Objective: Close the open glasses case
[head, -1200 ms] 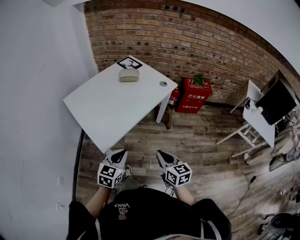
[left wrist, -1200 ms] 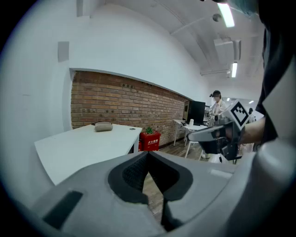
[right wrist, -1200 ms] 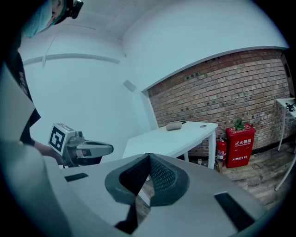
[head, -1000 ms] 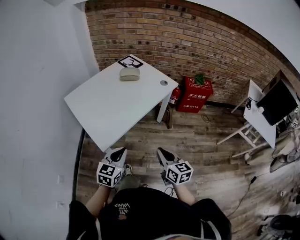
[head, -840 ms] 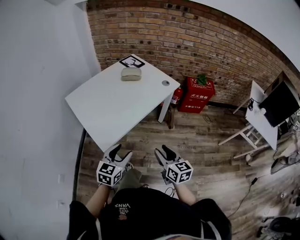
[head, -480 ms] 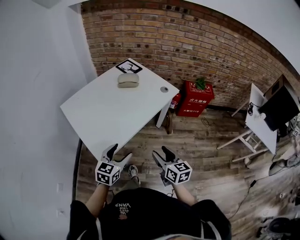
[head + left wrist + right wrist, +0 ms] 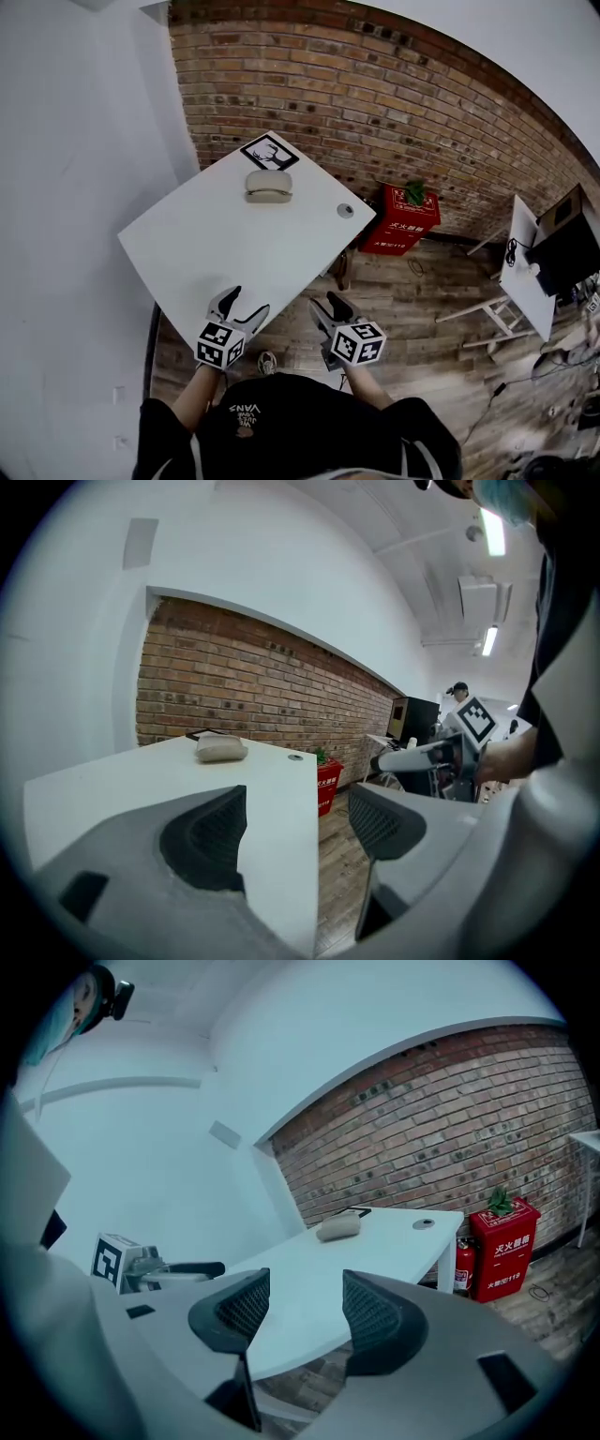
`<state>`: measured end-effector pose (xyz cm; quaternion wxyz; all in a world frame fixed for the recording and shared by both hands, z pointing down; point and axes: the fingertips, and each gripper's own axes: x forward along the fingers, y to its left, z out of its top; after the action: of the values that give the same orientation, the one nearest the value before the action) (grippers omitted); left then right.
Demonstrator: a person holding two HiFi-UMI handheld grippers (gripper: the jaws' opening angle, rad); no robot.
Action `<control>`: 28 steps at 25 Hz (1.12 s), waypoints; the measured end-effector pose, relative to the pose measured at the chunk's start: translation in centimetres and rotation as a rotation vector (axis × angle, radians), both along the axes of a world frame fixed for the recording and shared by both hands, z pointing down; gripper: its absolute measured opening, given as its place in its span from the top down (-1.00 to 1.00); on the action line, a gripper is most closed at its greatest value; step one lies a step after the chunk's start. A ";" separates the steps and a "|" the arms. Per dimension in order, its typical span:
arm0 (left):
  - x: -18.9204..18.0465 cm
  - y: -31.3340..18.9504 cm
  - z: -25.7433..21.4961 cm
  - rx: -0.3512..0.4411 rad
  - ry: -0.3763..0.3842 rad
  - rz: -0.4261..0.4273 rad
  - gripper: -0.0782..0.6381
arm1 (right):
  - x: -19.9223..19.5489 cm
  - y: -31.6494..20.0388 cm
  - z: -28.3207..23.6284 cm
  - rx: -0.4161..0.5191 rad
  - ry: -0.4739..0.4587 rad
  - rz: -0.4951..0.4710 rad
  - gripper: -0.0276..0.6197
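At table's far end sits the case, just beside a marker card. L gripper jaws apart, empty, over near edge. R gripper jaws opening, nothing btwn.

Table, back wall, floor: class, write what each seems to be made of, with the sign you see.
Table: smooth white top, matt, probably laminate or painted board; no grain shows.
Back wall: bare red-brown brick, rough, pale mortar lines between courses.
Floor: wood or wood-look planks, streaky brown-grey grain, weathered look.
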<state>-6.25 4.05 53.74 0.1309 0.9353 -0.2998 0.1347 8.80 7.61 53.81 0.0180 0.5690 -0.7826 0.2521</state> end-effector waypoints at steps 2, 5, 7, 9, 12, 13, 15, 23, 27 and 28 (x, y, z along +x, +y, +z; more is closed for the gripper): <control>-0.7 -1.9 -0.2 -0.004 0.003 -0.003 -0.16 | -0.3 -2.0 -0.2 -0.004 0.000 0.003 0.22; -1.8 -4.3 0.0 -0.018 0.008 -0.017 -0.16 | -0.9 -4.4 -0.2 -0.013 -0.014 0.009 0.22; -2.3 -5.7 0.2 -0.029 0.014 -0.033 -0.16 | -0.9 -5.8 0.1 -0.030 -0.051 0.026 0.23; -2.5 -6.4 0.5 -0.042 0.019 -0.045 -0.16 | -0.6 -6.9 0.5 -0.050 -0.081 0.045 0.24; -2.7 -7.4 1.1 -0.060 0.012 -0.071 -0.16 | 0.2 -9.0 1.1 -0.079 -0.096 0.053 0.26; -2.9 -7.8 1.4 -0.066 0.009 -0.086 -0.16 | 0.6 -9.9 1.4 -0.085 -0.101 0.055 0.26; -3.3 -8.7 2.0 -0.072 0.004 -0.121 -0.16 | 1.4 -12.0 2.0 -0.093 -0.112 0.058 0.27; -4.4 -13.5 2.7 -0.093 0.000 -0.333 -0.14 | 3.9 -22.4 3.9 -0.155 -0.184 -0.002 0.28; -4.1 -16.2 2.6 -0.096 0.013 -0.430 -0.13 | 4.5 -27.2 5.2 -0.213 -0.207 -0.052 0.28; -4.0 -16.8 2.7 -0.097 0.011 -0.449 -0.13 | 4.6 -28.5 5.5 -0.223 -0.216 -0.062 0.28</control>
<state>-10.25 -12.75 56.43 0.2043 0.8384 -0.4930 0.1112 13.42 -20.85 59.30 0.0044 0.5083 -0.7644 0.3965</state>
